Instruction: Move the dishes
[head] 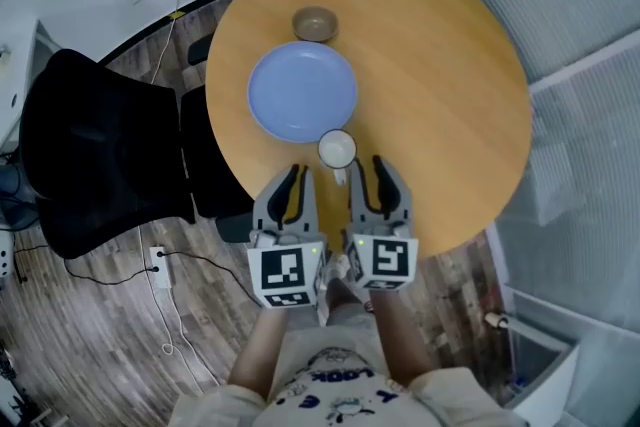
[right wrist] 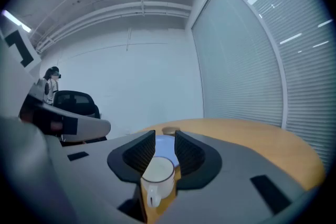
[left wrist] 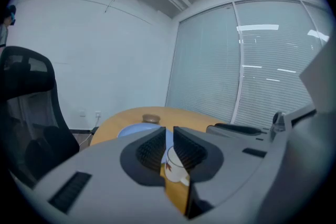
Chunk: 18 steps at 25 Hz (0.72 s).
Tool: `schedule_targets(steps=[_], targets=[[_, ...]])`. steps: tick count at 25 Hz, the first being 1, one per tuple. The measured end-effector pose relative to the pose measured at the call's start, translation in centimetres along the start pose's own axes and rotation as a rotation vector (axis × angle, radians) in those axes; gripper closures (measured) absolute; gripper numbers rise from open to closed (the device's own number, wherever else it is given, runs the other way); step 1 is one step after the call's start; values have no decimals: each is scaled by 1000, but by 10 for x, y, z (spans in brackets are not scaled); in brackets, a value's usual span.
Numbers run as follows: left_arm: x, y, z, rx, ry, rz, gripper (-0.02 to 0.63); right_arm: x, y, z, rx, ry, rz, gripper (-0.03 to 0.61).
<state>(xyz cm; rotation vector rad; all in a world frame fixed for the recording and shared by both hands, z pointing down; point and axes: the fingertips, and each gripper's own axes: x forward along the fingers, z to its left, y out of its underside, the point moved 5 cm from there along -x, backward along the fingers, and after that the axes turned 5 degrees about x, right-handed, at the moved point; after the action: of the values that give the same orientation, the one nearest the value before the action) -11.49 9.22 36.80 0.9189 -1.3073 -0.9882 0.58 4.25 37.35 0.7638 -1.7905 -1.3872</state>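
Right now, you are holding both grippers side by side over the near edge of the round wooden table [head: 450, 65]. The white ceramic mug [head: 337, 150] is sitting on the table just beyond them, between their lines of reach.

Your left gripper [head: 290, 180] is keeping its jaws at a narrow slit with nothing inside. From that gripper's own camera, the mug is only showing through the gap, farther off.

Your right gripper [head: 381, 173] is standing with its jaws wide and its pads pressing on nothing. The mug is lying just ahead of that opening, its handle turned toward you. That width looks meant for the mug's body rather than its handle.

The large pale blue round plate [head: 302, 92] is lying flat just beyond the mug; whether their rims are touching is unclear. The small brown bowl [head: 315, 23] is sitting at the plate's far edge.

All three dishes are resting on the table's left half, none lifted, so no dish seems to be in transit at this point.
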Motion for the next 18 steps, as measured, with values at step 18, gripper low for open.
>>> schedule_targets(steps=[18], targets=[[-46, -117, 3, 74, -64, -263, 569, -39, -118, 6, -52, 16, -204, 503]])
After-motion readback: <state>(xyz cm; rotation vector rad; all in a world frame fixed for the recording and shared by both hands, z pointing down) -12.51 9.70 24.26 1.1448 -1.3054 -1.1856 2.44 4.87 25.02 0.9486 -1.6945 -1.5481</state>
